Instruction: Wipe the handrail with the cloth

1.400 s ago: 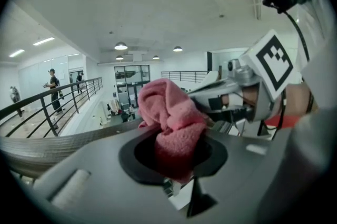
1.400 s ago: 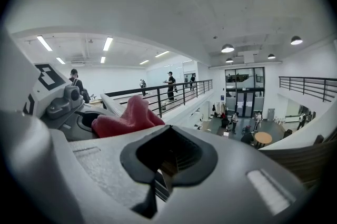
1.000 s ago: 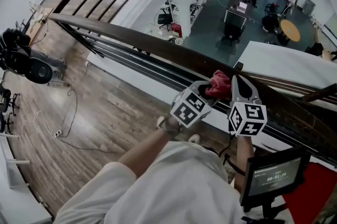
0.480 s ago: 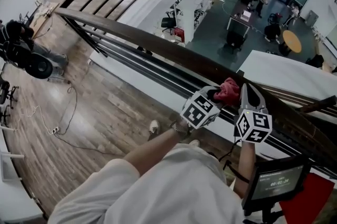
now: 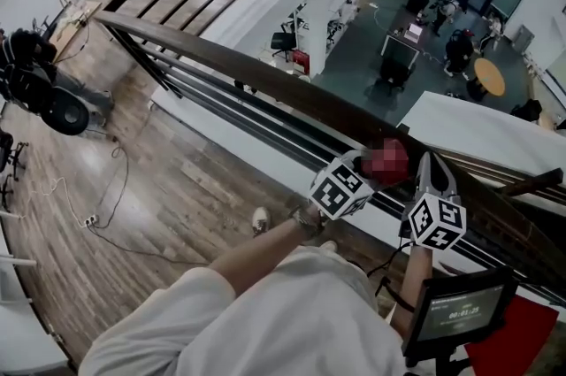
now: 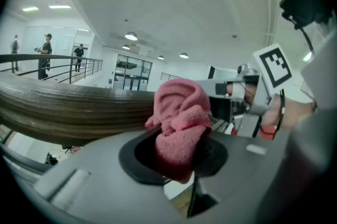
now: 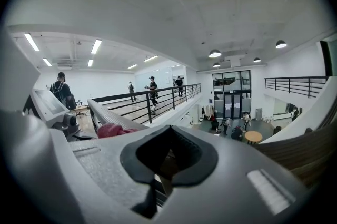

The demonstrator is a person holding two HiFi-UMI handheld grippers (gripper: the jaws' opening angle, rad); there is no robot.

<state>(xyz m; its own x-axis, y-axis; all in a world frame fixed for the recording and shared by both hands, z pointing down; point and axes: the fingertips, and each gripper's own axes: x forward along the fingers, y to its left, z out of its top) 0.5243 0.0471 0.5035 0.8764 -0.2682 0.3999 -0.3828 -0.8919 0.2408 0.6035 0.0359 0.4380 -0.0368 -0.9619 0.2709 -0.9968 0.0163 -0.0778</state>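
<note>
Left gripper (image 5: pixel 364 171) is pinching the pink cloth (image 6: pixel 179 123). Its own view shows the jaws pressed together low down, with the cloth bunched up in the hollow between the pads and sticking out above them. In the head view the cloth is only a blurred reddish patch on top of the dark wooden handrail (image 5: pixel 221 60), touching it, near the rail's lower right stretch.

Right gripper (image 5: pixel 430 166) is just beside the cloth to the right, over the same rail. Head view doesn't show its jaws. Its own view does: the jaws are pressed together, nothing is held, and only brown shows through the hollow. That view also has the cloth as a pink lump on the rail off to the left, apart from these jaws.

The left gripper view catches the right gripper from the side, with its marker cube (image 6: pixel 275 63) and a hand behind it.

Only the head view shows the drop: a lower floor with a round table (image 5: pixel 489 75) and desks, the wood floor on this level with cables (image 5: pixel 106 215), and a small screen (image 5: pixel 455 308) at lower right.

Only the gripper views show the ceiling lights and the people (image 7: pixel 152 88) standing on the far walkway behind black railings.
</note>
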